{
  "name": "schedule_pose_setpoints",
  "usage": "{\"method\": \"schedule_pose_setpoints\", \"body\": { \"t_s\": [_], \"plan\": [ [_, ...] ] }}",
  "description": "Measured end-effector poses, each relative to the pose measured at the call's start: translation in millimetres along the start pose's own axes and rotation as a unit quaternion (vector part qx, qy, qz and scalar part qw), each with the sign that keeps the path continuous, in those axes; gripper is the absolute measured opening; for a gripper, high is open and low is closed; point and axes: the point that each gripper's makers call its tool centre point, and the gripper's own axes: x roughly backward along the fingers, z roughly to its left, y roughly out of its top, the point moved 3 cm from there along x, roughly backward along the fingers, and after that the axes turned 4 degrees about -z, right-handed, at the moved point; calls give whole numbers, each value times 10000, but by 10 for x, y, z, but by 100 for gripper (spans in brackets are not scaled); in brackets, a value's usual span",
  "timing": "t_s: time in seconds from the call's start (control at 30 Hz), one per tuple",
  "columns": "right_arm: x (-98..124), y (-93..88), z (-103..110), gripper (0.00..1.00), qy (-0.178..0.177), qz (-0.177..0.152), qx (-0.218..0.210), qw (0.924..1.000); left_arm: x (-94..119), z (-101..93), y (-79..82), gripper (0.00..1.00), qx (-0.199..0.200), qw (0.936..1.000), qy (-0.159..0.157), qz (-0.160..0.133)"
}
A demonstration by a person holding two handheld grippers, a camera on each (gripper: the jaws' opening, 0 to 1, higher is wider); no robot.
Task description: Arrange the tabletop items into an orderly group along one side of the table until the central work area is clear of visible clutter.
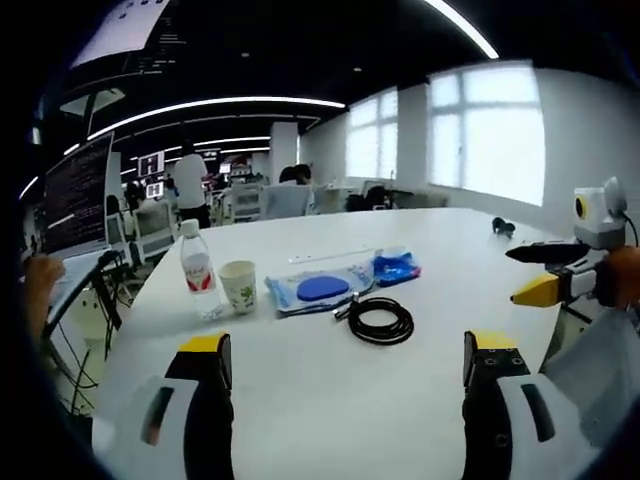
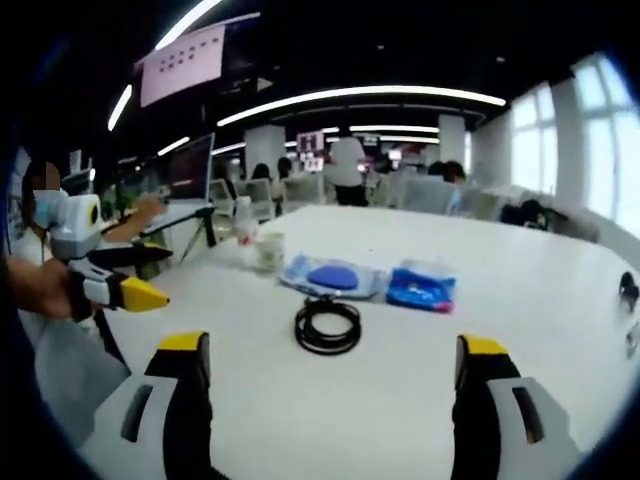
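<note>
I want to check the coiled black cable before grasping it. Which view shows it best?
The right gripper view: the coiled black cable lies centred between the jaws, its loops distinct. The left gripper view shows it too, but off-centre and flatter.

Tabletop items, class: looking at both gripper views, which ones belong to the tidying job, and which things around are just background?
Belongs to the job:
water bottle
paper cup
clear pouch with blue disc
blue packet
coiled black cable
small black object

Background:
monitor
chairs
standing person
windows
</note>
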Motion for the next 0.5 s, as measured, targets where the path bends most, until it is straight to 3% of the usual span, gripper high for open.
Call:
{"method": "schedule_pose_setpoints", "body": {
  "t_s": [0.5],
  "plan": [
    [0,-6,-22,100,-20,52,58,10000,14,-23,14,98,-104,9999,-54,20]
  ]
}}
